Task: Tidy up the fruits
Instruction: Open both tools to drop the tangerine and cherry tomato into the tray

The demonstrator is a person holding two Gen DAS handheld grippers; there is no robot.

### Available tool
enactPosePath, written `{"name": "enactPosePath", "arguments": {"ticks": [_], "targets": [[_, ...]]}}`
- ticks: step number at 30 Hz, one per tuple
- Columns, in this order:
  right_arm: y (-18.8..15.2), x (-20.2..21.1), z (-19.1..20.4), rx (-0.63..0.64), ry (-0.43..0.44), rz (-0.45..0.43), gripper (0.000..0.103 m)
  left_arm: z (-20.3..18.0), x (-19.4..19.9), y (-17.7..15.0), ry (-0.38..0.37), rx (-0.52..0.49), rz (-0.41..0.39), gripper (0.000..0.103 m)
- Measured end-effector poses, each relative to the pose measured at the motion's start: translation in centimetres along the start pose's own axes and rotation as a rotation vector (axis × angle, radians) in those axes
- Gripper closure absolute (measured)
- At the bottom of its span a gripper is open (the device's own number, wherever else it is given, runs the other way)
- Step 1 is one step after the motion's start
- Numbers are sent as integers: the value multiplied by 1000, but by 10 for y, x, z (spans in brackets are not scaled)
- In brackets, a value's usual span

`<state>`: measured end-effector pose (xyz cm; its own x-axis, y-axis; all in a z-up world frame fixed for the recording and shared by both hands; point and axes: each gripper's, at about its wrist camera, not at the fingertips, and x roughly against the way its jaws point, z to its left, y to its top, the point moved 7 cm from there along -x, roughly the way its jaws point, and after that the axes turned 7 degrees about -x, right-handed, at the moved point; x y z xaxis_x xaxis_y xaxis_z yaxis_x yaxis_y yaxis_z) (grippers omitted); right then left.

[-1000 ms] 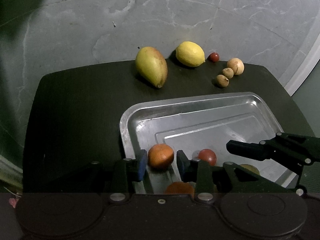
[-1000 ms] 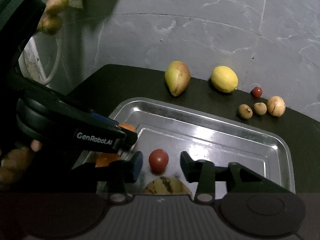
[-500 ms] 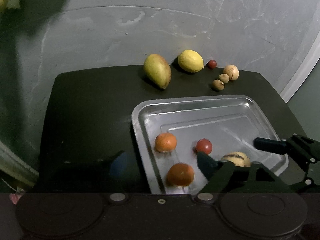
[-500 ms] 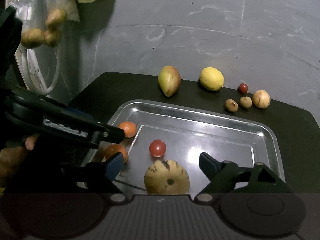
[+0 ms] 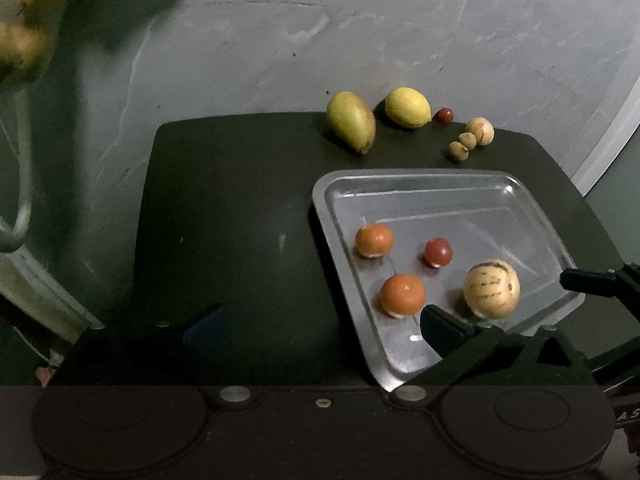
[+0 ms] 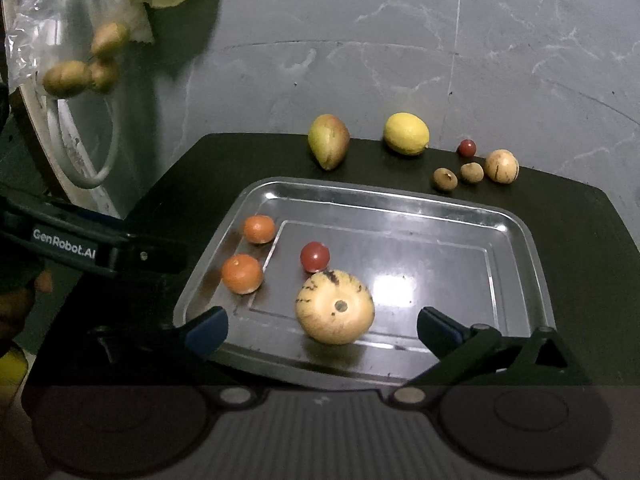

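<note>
left wrist view: upper orange now sits loose on the tray, near the left rim. a second ago it was pinched in the left gripper; that gripper now gapes wide, empty, pulled back toward the near-left of the tray. right gripper also spread wide and backed off; it had its fingers either side of the tomato, which now rests free mid-tray beside the melon. second orange lies by the first. so four fruits are in the tray, both drops look finished. left on the dark surface behind the tray: mango, lemon, small red fruit, three brown round ones. likely next: reach for those.
</note>
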<state>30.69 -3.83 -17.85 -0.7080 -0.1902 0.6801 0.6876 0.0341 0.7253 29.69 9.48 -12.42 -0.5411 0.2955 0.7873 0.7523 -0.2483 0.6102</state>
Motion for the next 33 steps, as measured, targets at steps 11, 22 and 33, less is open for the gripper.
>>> {"name": "enactPosePath", "arguments": {"ticks": [11,22,33], "targets": [[-12,3,-1,-10,-28,98,0,1,4,-6,24,8,23,1],[-8,0,-15,-31,-24,108,0,1,0,3,86,24,34,1],[2,-2,-53,-54,7,85,0,-11,-4,26,244,67,27,1]]}}
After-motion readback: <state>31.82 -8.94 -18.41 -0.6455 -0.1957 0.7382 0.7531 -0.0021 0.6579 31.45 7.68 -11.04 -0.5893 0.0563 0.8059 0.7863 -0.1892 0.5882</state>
